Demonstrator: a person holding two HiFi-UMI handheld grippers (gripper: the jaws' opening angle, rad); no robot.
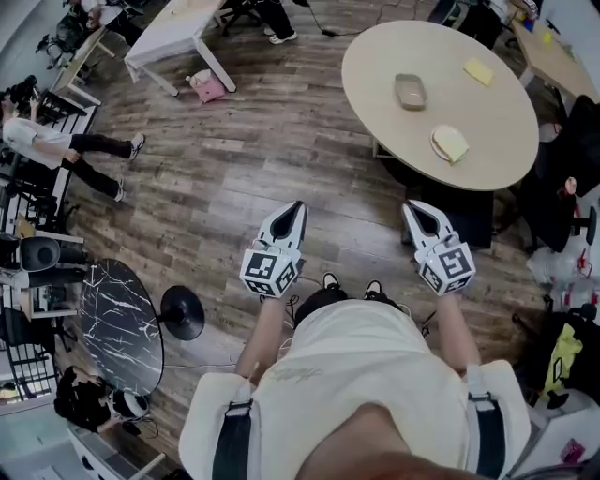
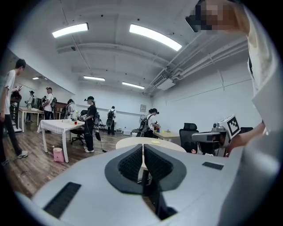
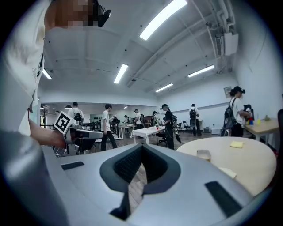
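My left gripper [image 1: 298,207] is held out over the wooden floor at about waist height; its jaws are shut with nothing between them. My right gripper [image 1: 412,206] is level with it, also shut and empty, and its tip is close to the near edge of a round beige table [image 1: 487,131]. On that table lie a grey tray [image 1: 410,91], a yellow pad [image 1: 478,71] and a plate [image 1: 450,143] with something pale yellow on it. In the left gripper view the left gripper [image 2: 143,146] points at the round table [image 2: 132,142]. The right gripper [image 3: 142,146] has that table [image 3: 247,161] to its right.
A black marble-topped round table [image 1: 120,323] stands at the lower left beside a black stand base [image 1: 182,312]. A white table [image 1: 178,23] and a pink bag [image 1: 207,86] are at the far left. A person [image 1: 56,141] walks at the left; several others stand across the room. Black chairs [image 1: 562,178] crowd the right.
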